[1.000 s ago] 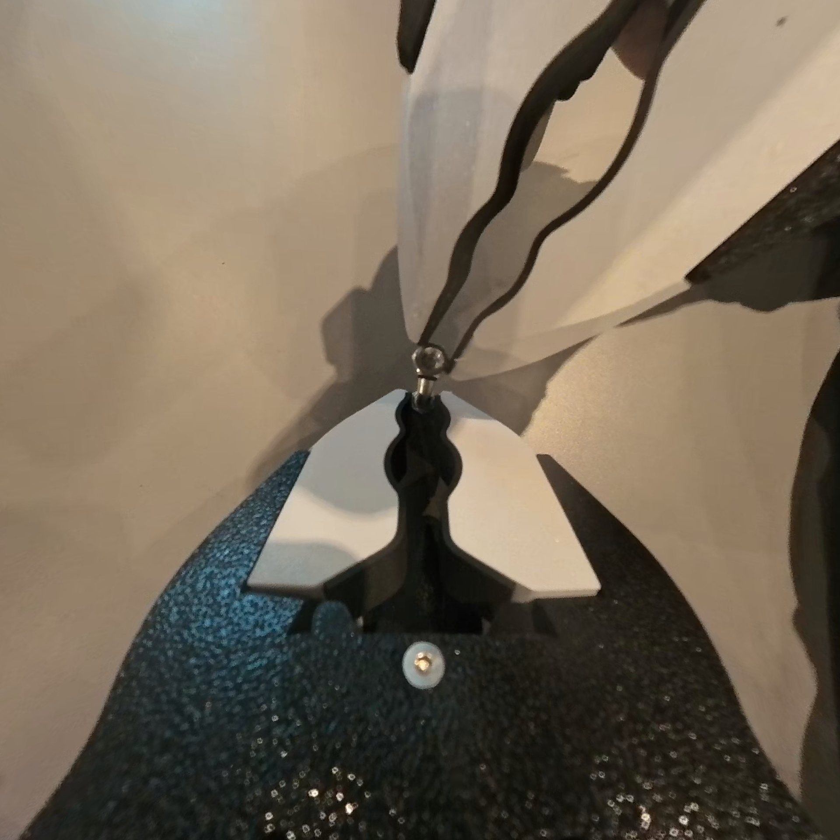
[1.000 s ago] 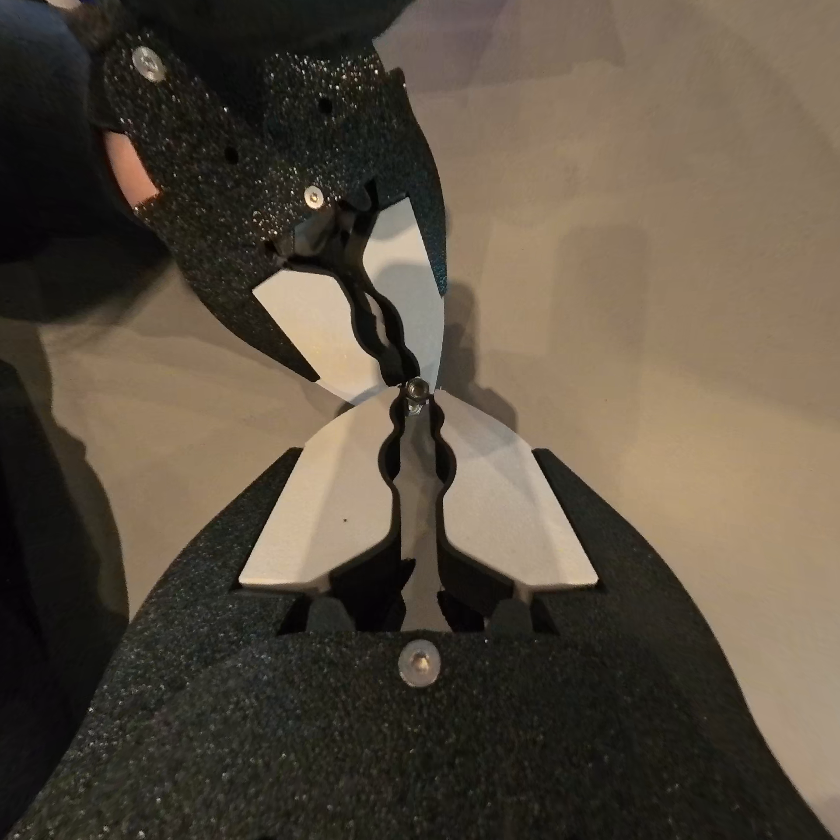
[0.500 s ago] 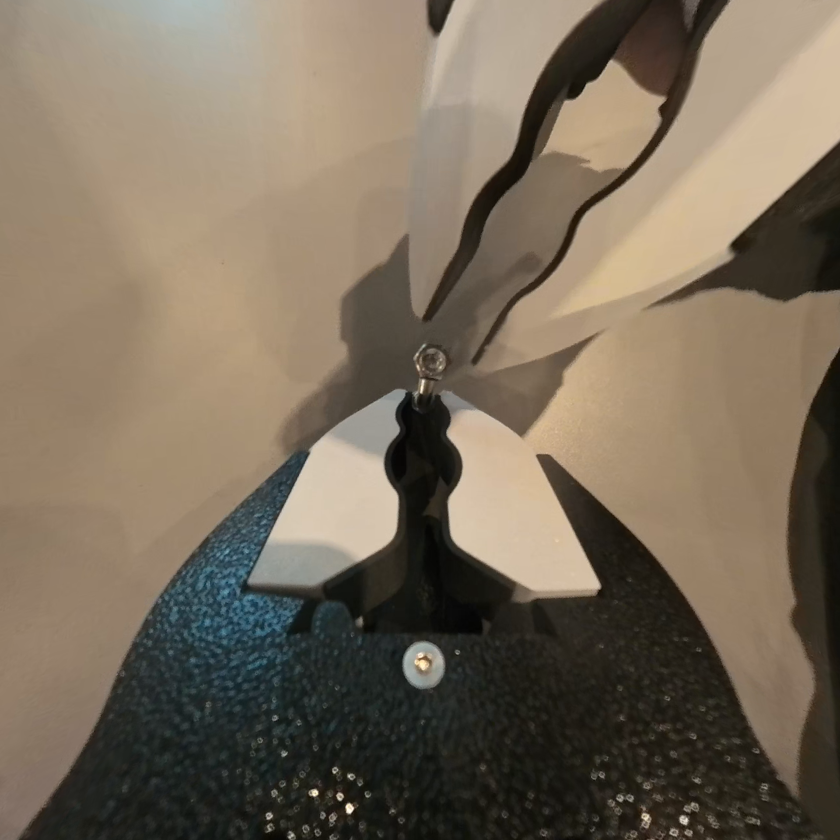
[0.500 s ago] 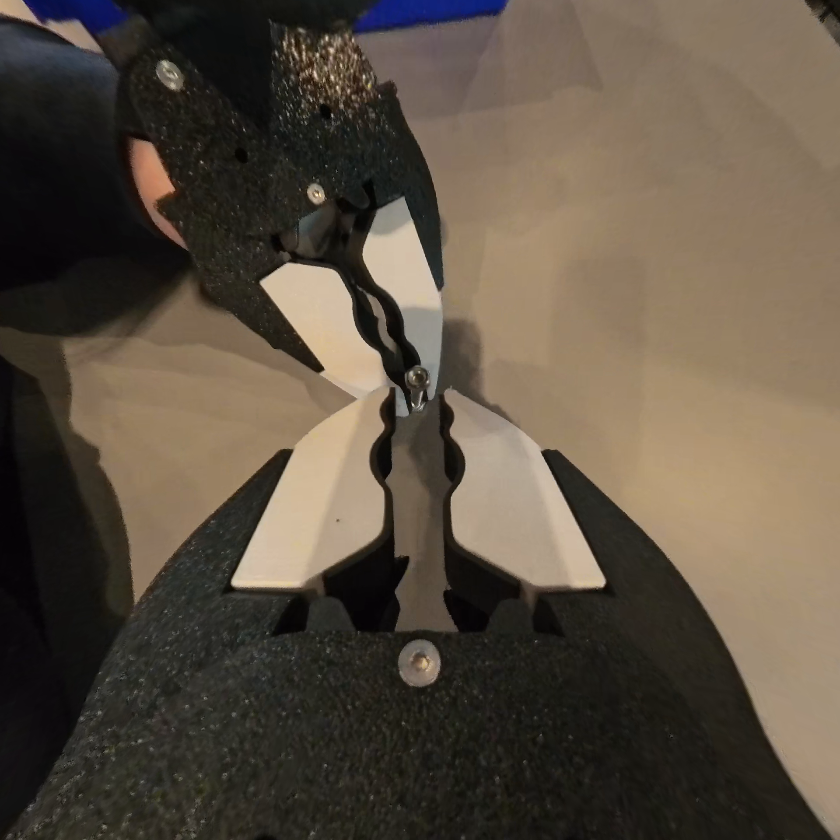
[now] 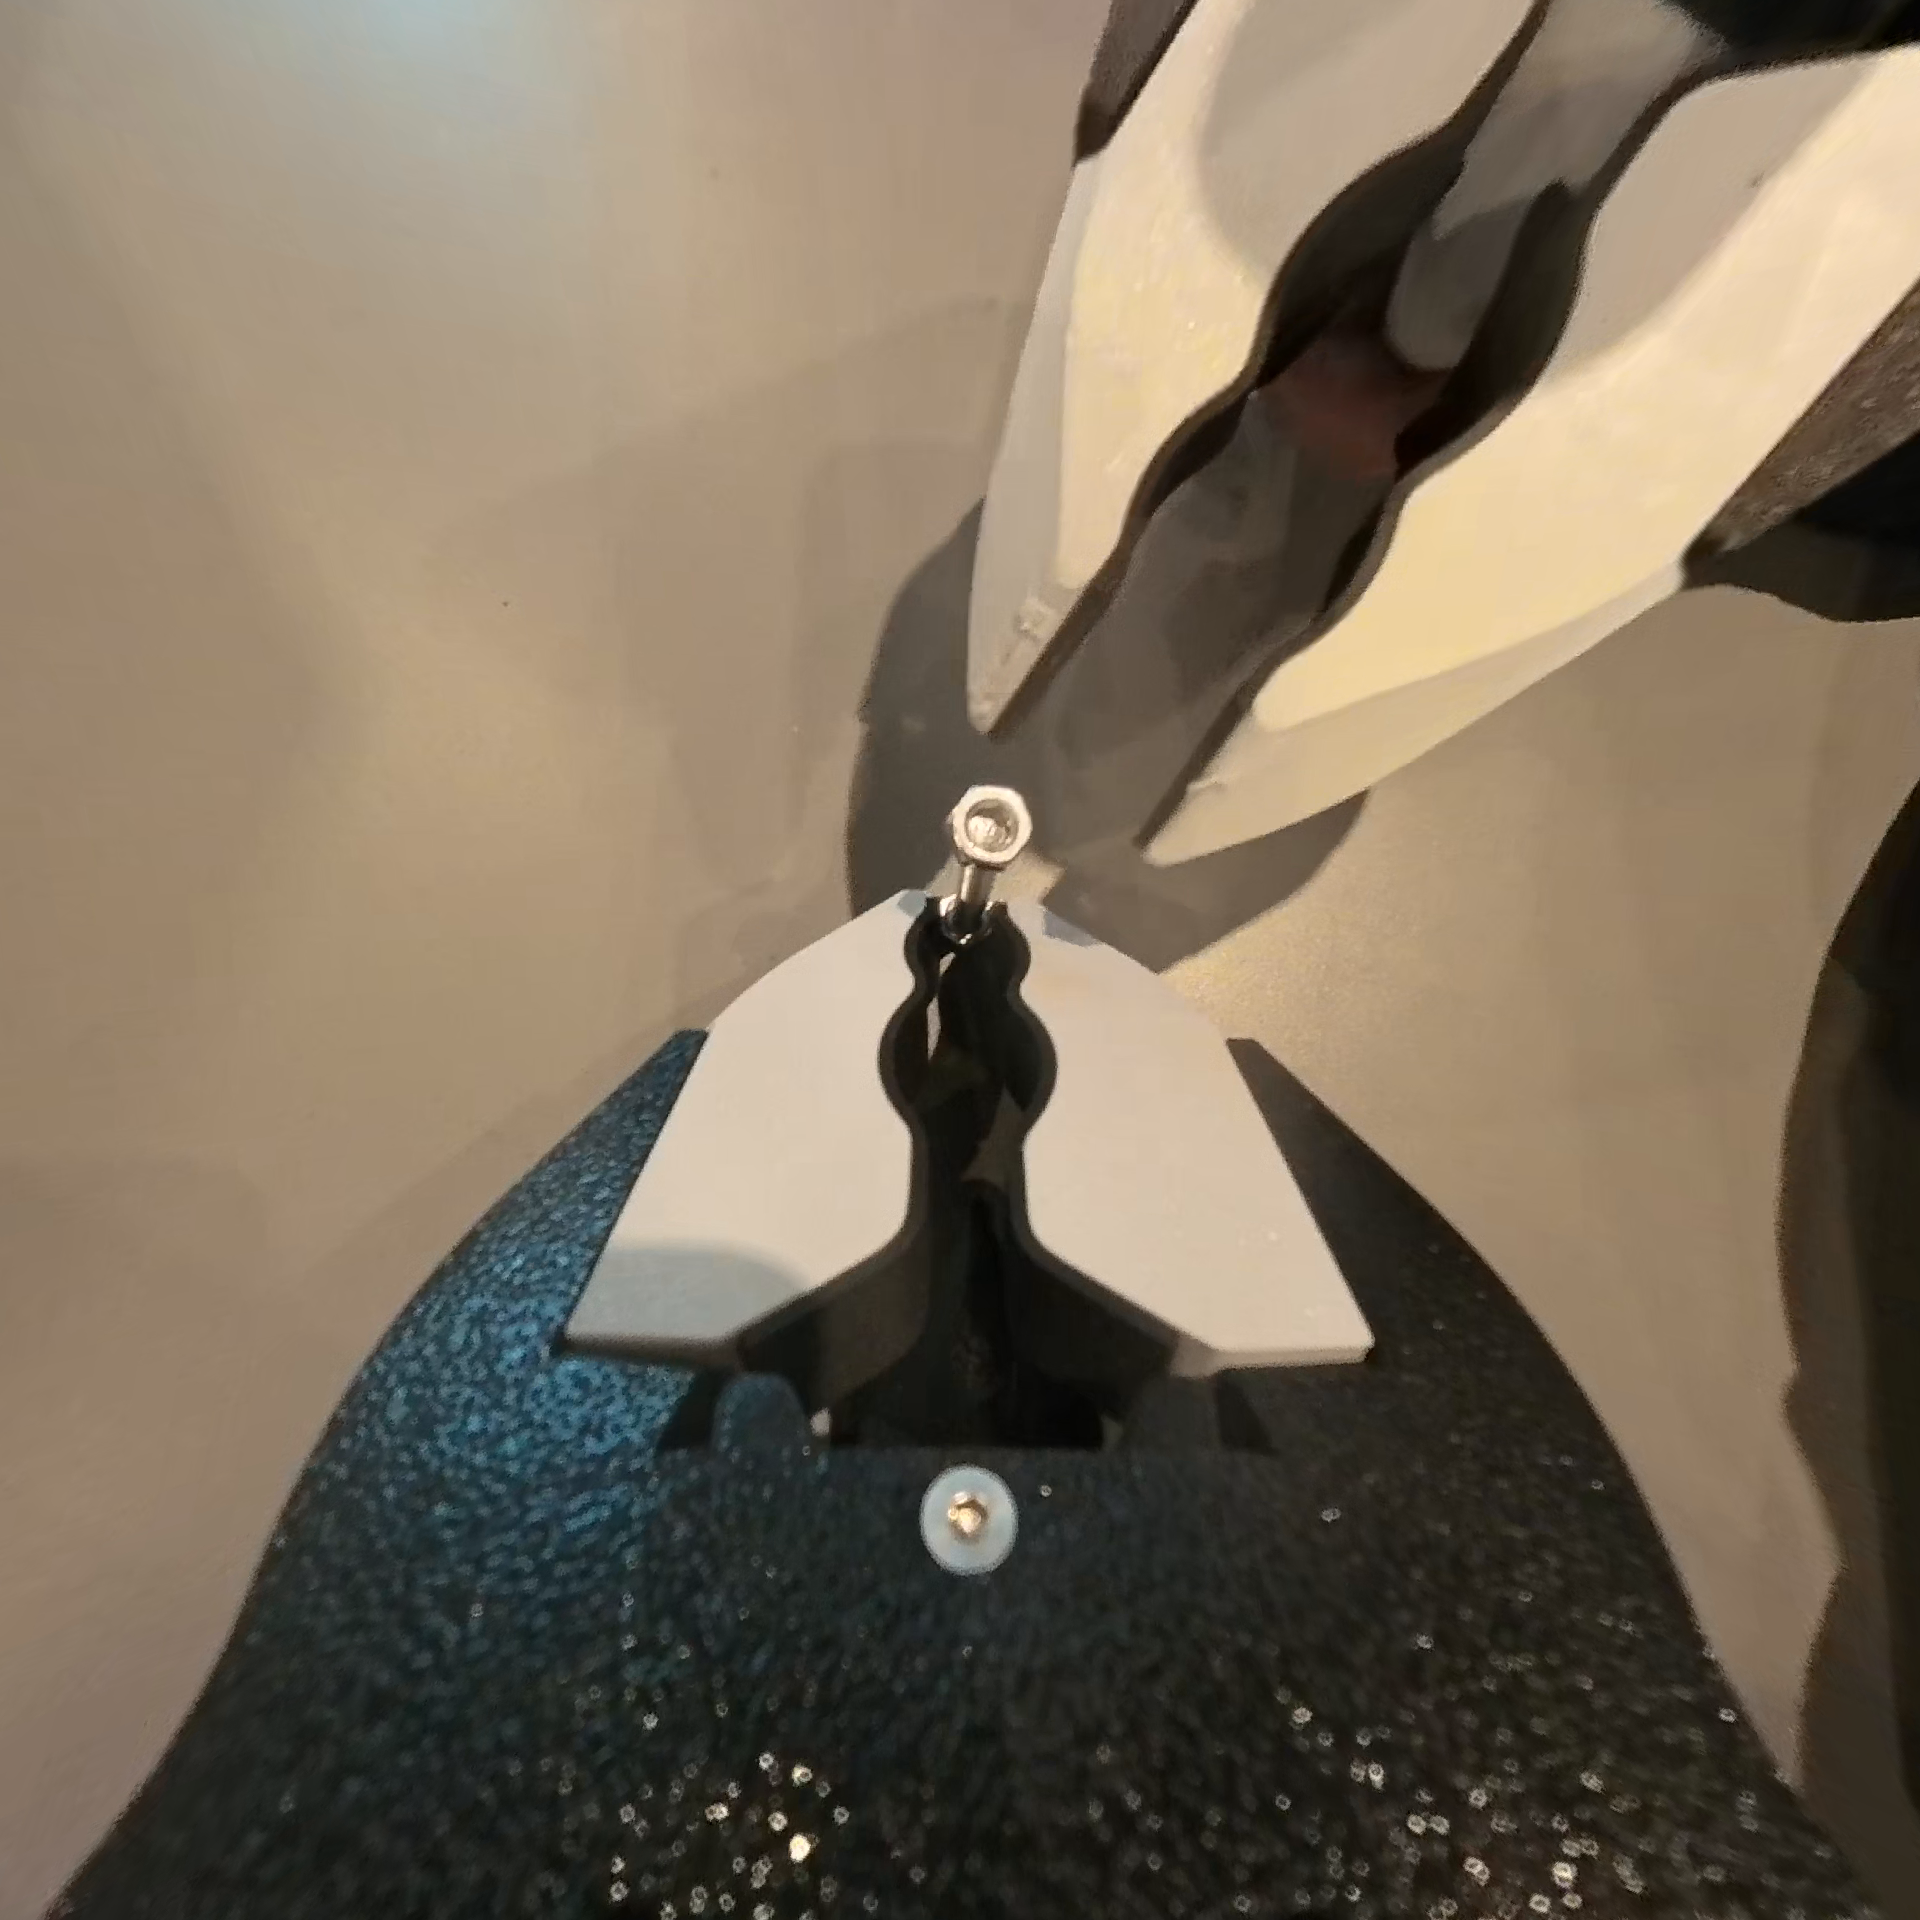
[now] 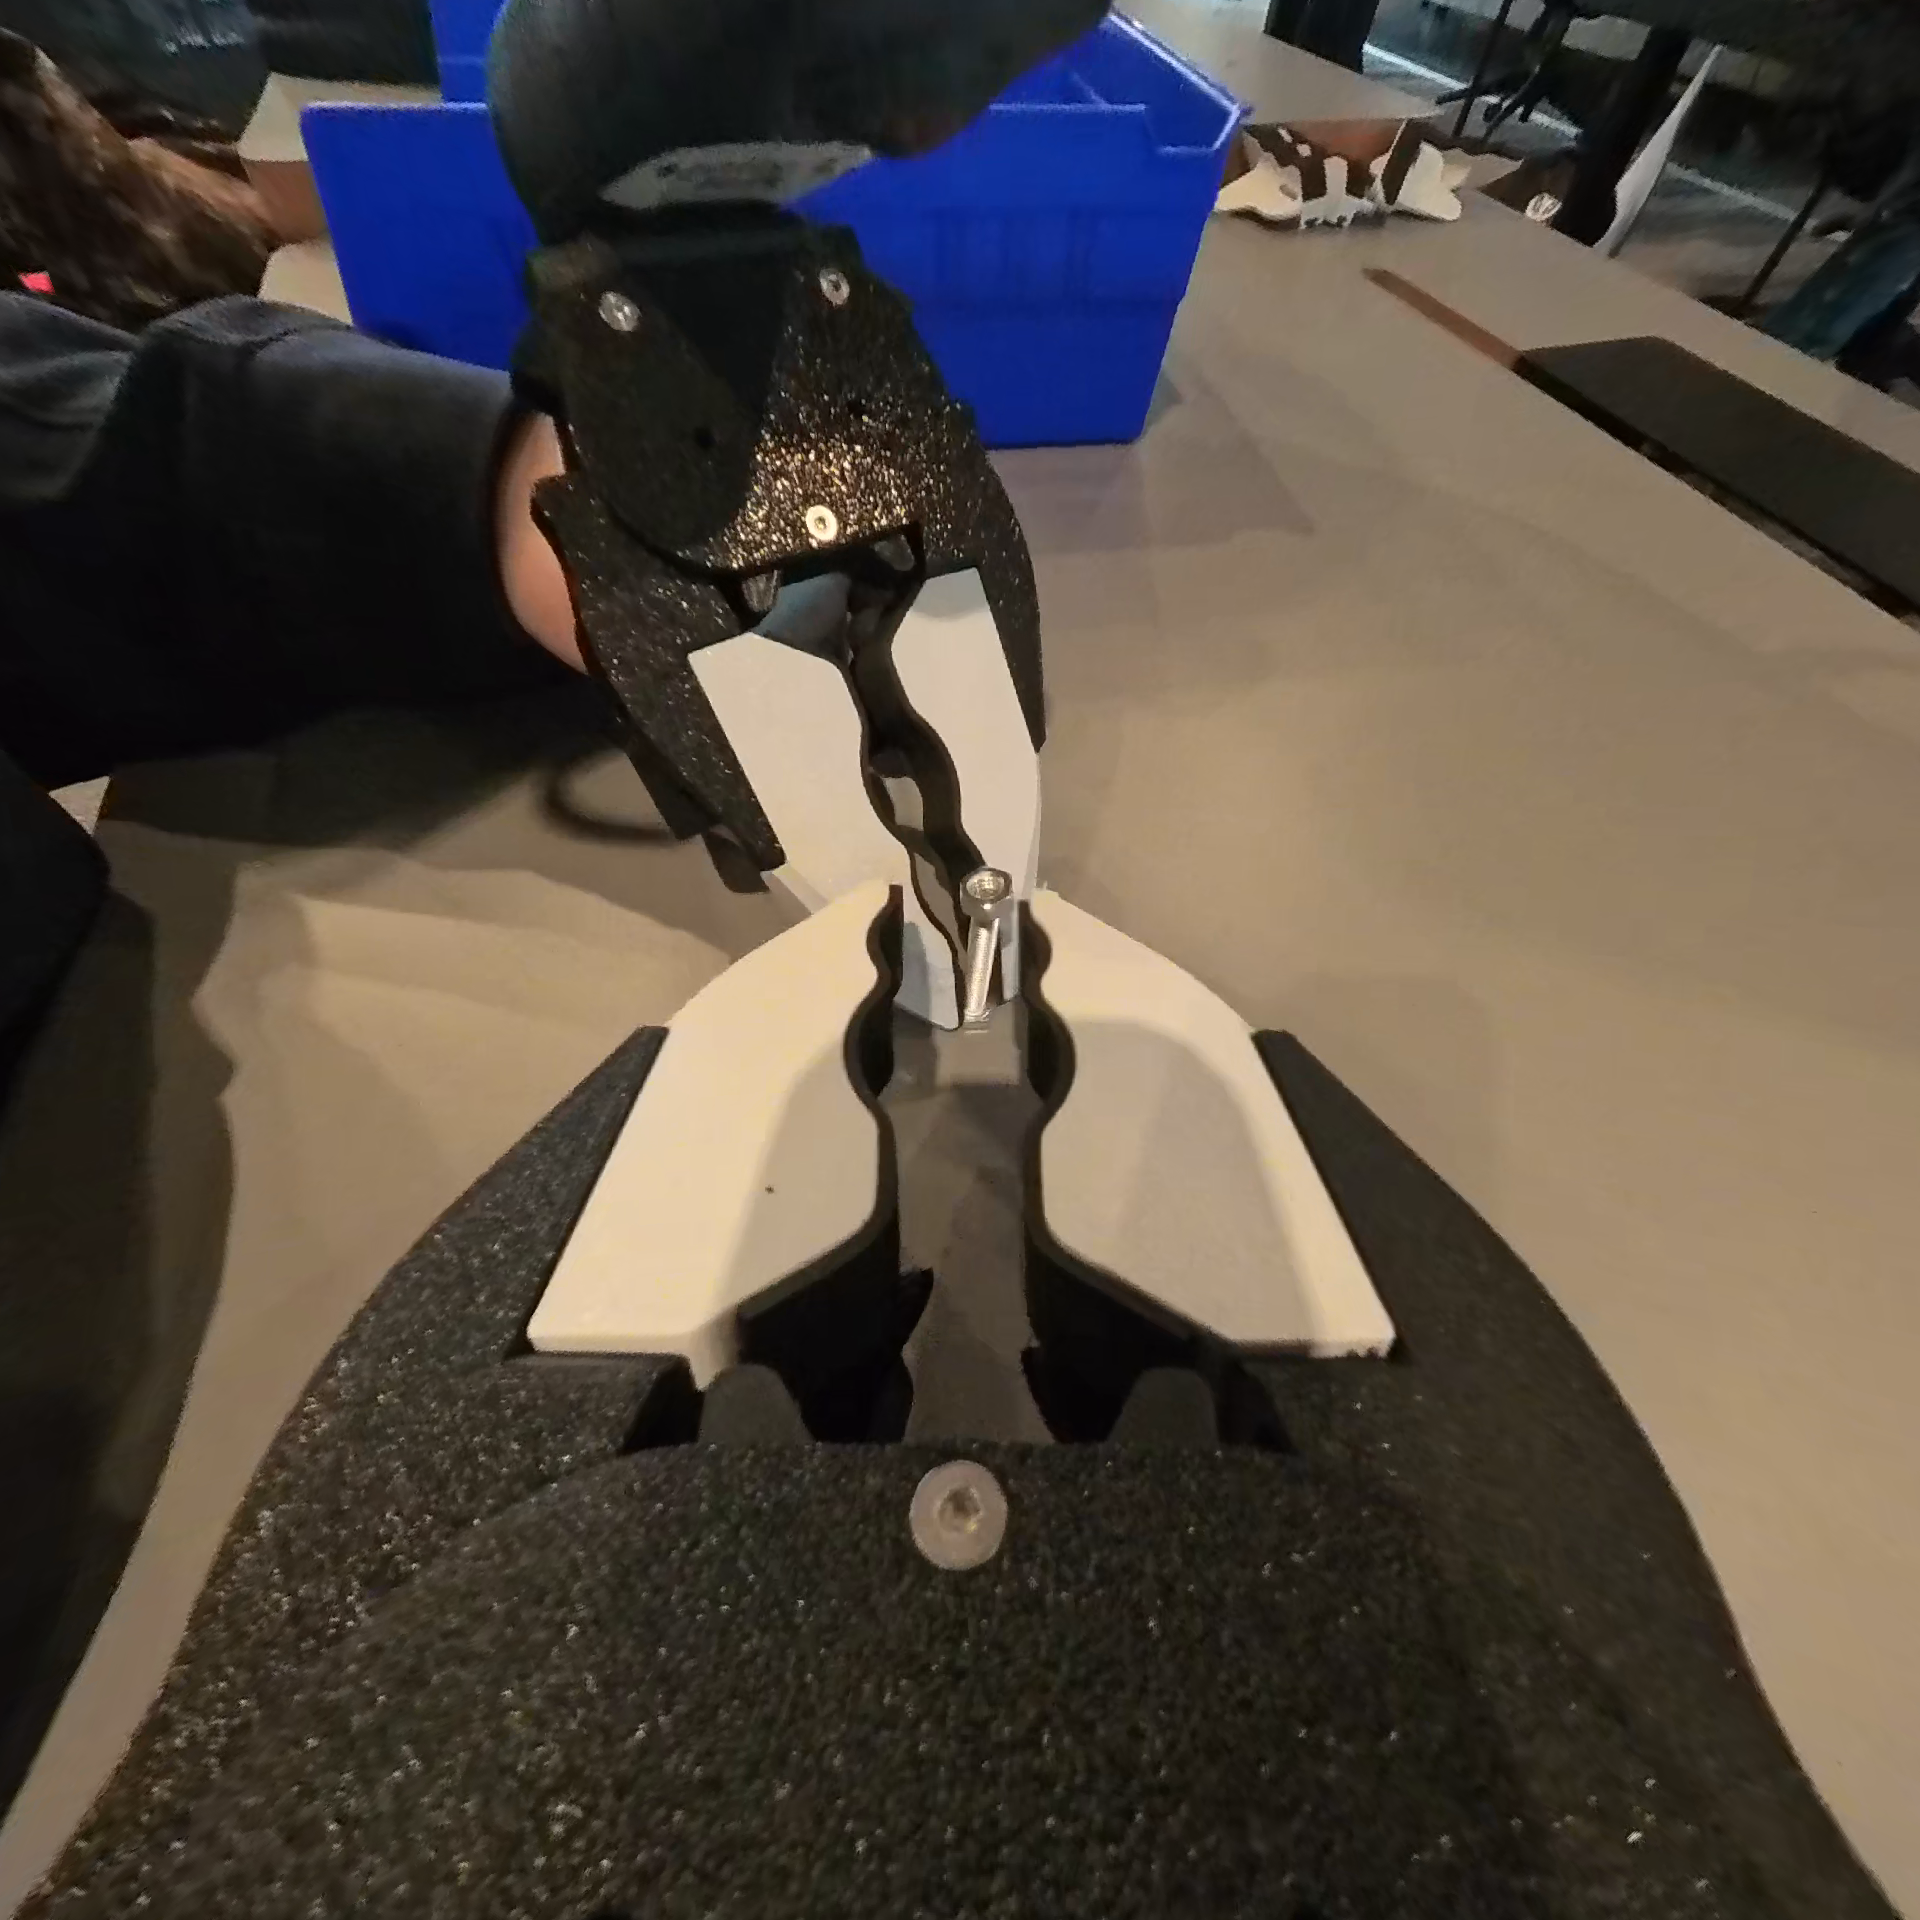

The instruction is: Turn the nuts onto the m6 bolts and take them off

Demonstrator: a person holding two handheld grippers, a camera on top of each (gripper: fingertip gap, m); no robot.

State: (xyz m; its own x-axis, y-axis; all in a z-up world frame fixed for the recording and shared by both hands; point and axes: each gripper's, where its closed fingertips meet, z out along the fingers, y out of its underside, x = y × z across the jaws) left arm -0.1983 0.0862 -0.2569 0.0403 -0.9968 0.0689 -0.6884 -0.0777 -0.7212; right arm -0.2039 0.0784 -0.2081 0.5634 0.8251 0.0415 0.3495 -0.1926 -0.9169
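- One bolt (image 5: 980, 858), one nut (image 5: 987, 826) at its tip, clenched in the left gripper (image 5: 971, 914), pointing toward 12 o'clock.
- Right gripper (image 6: 961, 914): fingers parted, empty, flanking the bolt.
- One blue bin (image 6: 1039, 260) at 12 o'clock on the table (image 6: 1455, 831).

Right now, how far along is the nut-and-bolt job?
Done: nothing I can confirm, as no nut shows clearly. In hand: the left gripper is shut on the bolt, and the right gripper is open, near its head but not touching. Left: turning a nut on and taking it off.
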